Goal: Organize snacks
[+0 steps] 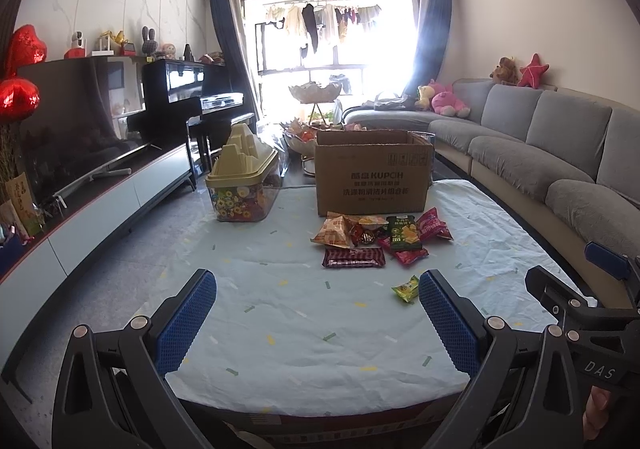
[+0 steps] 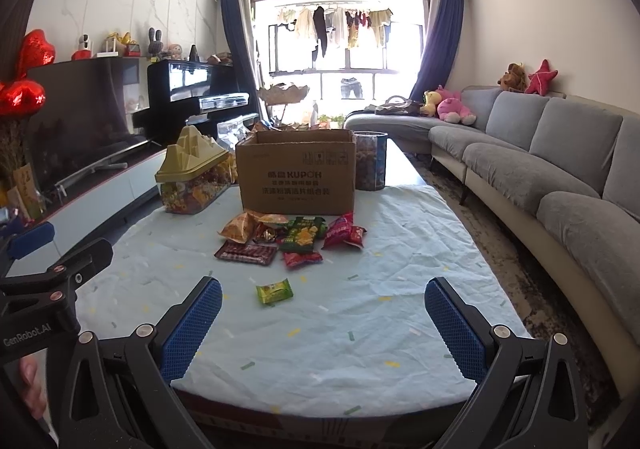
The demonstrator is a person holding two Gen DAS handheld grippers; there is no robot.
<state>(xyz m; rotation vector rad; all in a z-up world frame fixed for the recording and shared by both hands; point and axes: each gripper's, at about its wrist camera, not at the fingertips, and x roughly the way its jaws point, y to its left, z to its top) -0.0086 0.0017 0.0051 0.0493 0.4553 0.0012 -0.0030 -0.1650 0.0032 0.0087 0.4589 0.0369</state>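
Both grippers hang over the near edge of the worktop (image 1: 320,361), jaws spread wide and holding nothing. In the left wrist view the left gripper (image 1: 318,323) fills the lower frame, and the right gripper (image 1: 580,305) juts in at the right edge. In the right wrist view the right gripper sits at bottom centre and the left one at the left edge.

The snacks (image 1: 376,239) lie in a loose pile at mid-frame on the pale cloth, just in front of the open box (image 1: 372,179). A dark red bar (image 1: 354,258) lies at the near side of the pile, a green bag (image 1: 405,234) on top. One small green packet (image 1: 406,288) lies apart, nearer the grippers. A clear tub (image 1: 240,185) with a gold lid stands left of the box. A sofa (image 1: 560,153) runs along the right.
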